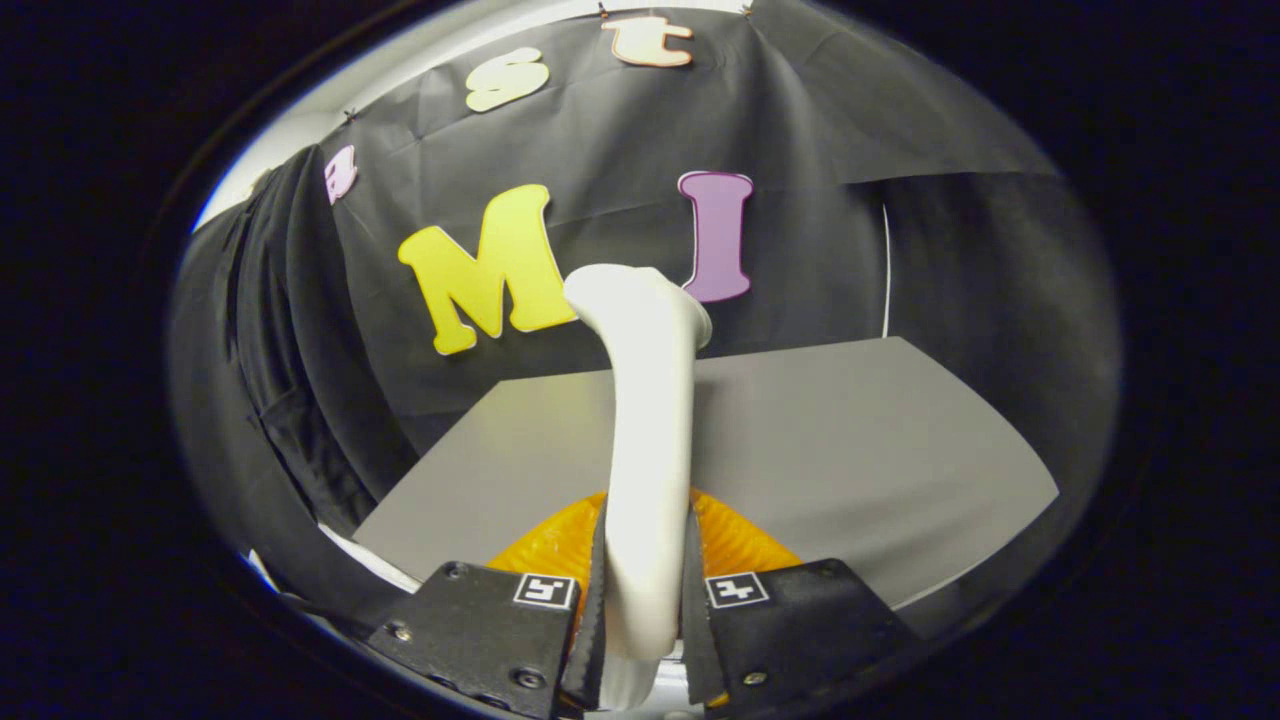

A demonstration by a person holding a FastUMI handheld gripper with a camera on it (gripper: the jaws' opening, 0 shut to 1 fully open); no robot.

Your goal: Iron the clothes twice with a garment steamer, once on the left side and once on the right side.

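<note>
Item: cream, smooth-plastic garment steamer (648, 440), curved handle flaring to a head. The gripper (645, 640) is clamping its lower handle, both fingers pressing. Judged rigid, slick, top-heavy; the narrow handle suits gripping. An orange ribbed piece (735, 540) is sitting behind. Beyond: 1 flat grey tabletop (880, 450).

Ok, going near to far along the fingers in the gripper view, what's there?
Gripper shut on the steamer handle → orange base just ahead of the fingers → grey board → black cloth wall.
</note>
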